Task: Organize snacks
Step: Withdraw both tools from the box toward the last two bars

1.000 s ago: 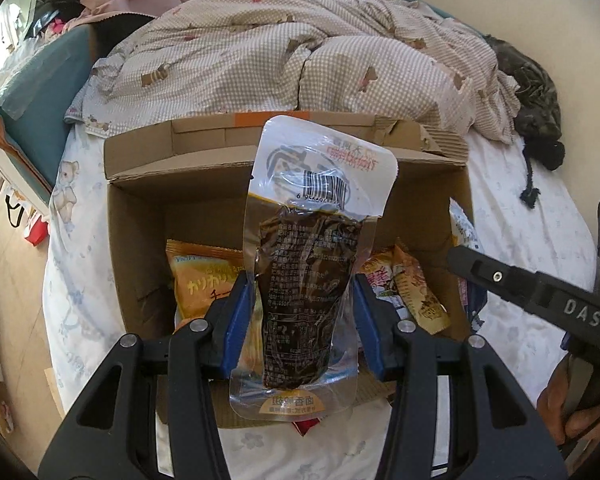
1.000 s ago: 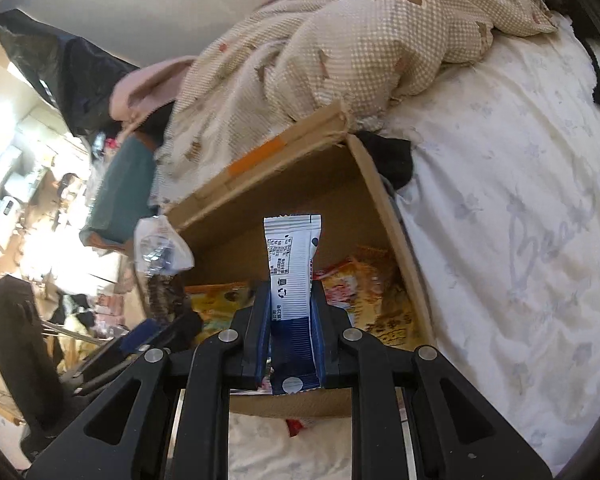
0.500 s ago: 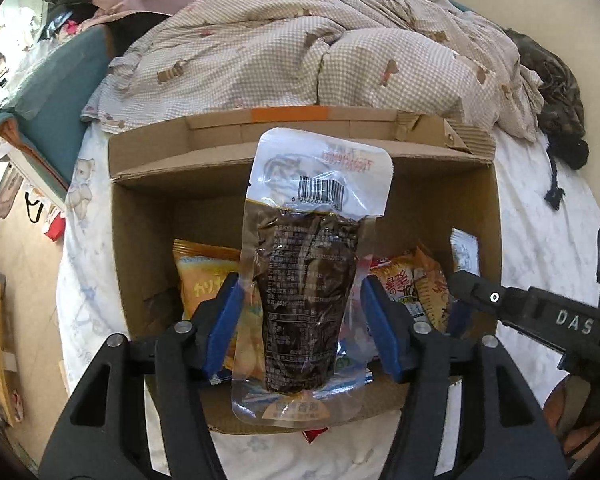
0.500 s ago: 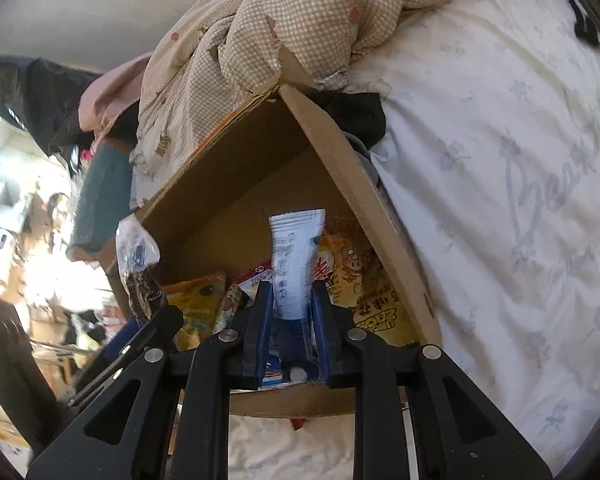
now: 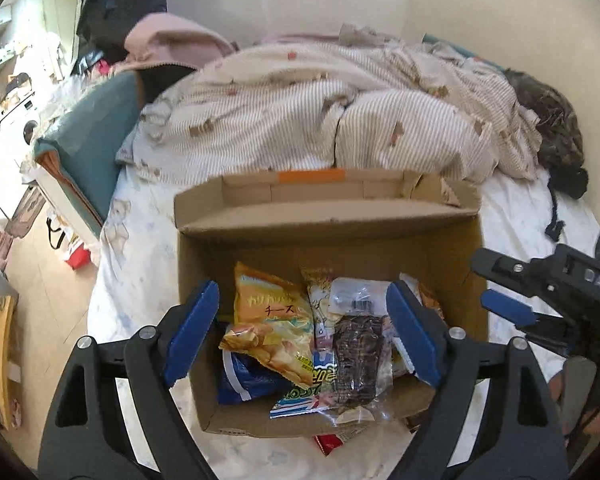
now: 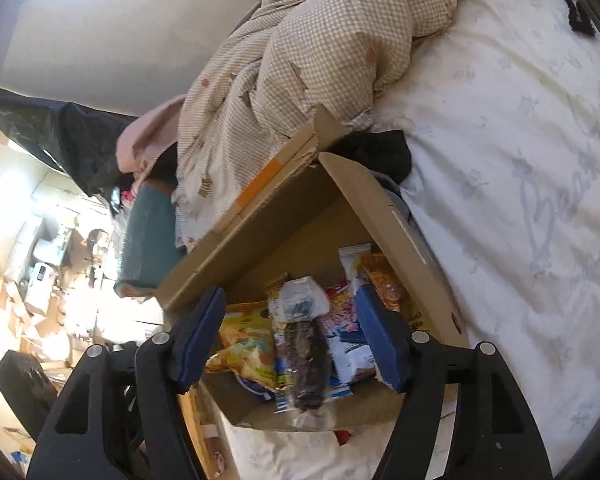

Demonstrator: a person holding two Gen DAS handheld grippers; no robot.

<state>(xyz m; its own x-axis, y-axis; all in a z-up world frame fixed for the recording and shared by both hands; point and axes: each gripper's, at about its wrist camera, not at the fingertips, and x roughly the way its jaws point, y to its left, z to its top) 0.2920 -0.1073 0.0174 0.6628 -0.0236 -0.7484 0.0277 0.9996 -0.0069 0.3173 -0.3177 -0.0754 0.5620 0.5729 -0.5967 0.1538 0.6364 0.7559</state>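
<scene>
An open cardboard box (image 5: 332, 236) stands on the bed with several snack packs in it. A clear pouch of dark brown snack (image 5: 358, 356) lies on top of them, beside an orange cheese snack bag (image 5: 272, 320). My left gripper (image 5: 302, 334) hovers over the box with its jaws opening, clear of the pouch. My right gripper (image 6: 290, 336) is over the same box (image 6: 400, 232), jaws opening, pads touching nothing. A white and blue sachet (image 6: 350, 354) lies among the packs beside the dark pouch (image 6: 306, 360). The right gripper (image 5: 540, 292) also shows at the right of the left wrist view.
A checked quilt (image 5: 340, 120) is heaped behind the box. A teal cushion (image 5: 88, 148) sits at the bed's left edge, with cluttered floor beyond. Dark clothing (image 5: 552, 128) lies at the far right. A red packet (image 5: 328, 442) peeks out under the box's front.
Both grippers opened. The left let go of the dark pouch, which now lies in the box, and rose. The right let go of the white and blue sachet, which dropped among the packs.
</scene>
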